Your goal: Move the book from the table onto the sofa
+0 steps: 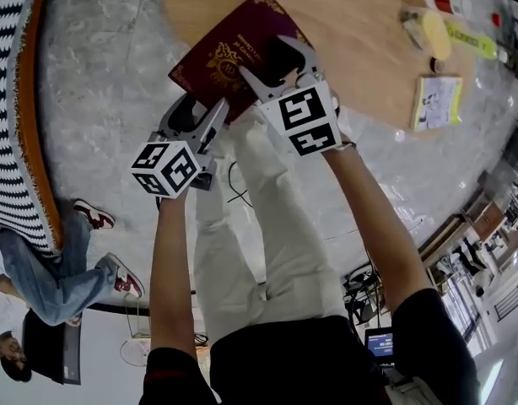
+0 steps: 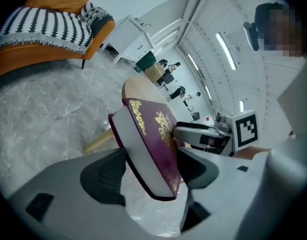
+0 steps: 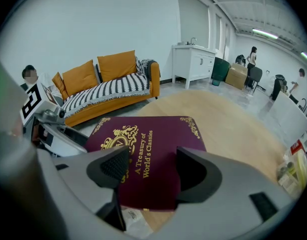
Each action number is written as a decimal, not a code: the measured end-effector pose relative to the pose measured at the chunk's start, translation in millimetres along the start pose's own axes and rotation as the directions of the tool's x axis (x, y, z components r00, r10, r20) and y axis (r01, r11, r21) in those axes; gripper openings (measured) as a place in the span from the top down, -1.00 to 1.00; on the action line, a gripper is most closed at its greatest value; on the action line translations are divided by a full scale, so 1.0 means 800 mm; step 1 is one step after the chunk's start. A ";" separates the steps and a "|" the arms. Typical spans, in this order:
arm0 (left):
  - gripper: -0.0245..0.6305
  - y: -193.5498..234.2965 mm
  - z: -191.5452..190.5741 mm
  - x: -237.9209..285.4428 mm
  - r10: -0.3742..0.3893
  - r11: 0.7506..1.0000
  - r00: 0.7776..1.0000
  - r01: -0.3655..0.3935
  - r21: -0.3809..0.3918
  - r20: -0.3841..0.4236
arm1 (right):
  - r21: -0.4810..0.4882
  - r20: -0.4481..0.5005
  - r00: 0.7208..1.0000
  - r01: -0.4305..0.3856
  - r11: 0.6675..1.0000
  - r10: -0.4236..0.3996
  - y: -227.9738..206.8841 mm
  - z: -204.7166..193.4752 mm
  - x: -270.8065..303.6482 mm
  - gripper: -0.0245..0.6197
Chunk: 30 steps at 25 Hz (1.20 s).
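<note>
A maroon book (image 1: 229,53) with gold lettering lies on the round wooden table (image 1: 360,49), its near corner sticking out past the table's edge over the floor. My left gripper (image 1: 202,112) is at that corner. In the left gripper view the book (image 2: 153,134) stands between its wide-apart pads, which do not clamp it. My right gripper (image 1: 267,57) hangs open over the cover, with one finger (image 2: 193,131) resting on it. In the right gripper view the book (image 3: 153,144) lies under the open right gripper (image 3: 153,166). The orange sofa (image 3: 108,91) with a striped throw stands beyond the table.
The sofa (image 1: 23,99) runs along the left of the head view, across a stretch of marble floor. A person (image 1: 48,268) sits at the lower left. Bottles (image 1: 436,32) and a card (image 1: 436,99) lie on the table's right side. A white cabinet (image 3: 196,61) stands behind.
</note>
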<state>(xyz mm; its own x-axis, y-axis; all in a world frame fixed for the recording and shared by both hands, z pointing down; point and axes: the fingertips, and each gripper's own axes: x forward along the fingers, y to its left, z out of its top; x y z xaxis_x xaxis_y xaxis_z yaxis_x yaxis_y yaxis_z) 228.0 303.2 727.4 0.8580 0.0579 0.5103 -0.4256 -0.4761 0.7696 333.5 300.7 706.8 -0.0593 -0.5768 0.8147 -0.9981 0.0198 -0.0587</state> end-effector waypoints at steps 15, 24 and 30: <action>-0.09 0.018 -0.009 -0.006 -0.034 0.991 0.999 0.037 -0.132 0.029 | -0.010 0.023 1.000 0.003 1.000 -0.003 0.007 0.001 -0.002 0.00; -0.12 0.012 -0.008 0.015 -0.094 0.978 0.994 0.101 -0.181 0.046 | -0.014 0.031 1.000 -0.004 1.000 0.004 0.011 0.002 -0.001 0.00; -0.13 0.008 -0.014 0.026 -0.148 0.963 0.988 0.154 -0.223 0.041 | -0.036 0.041 0.999 -0.017 0.999 0.018 0.023 0.001 -0.002 0.04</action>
<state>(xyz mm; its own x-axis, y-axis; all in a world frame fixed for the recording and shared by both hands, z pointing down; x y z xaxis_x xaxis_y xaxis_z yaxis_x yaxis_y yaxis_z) 240.0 310.9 747.0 0.9228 0.0917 0.3743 -0.3417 -0.2541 0.9048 315.3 301.1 703.7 -0.0767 -0.6092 0.7893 -0.9969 0.0589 -0.0515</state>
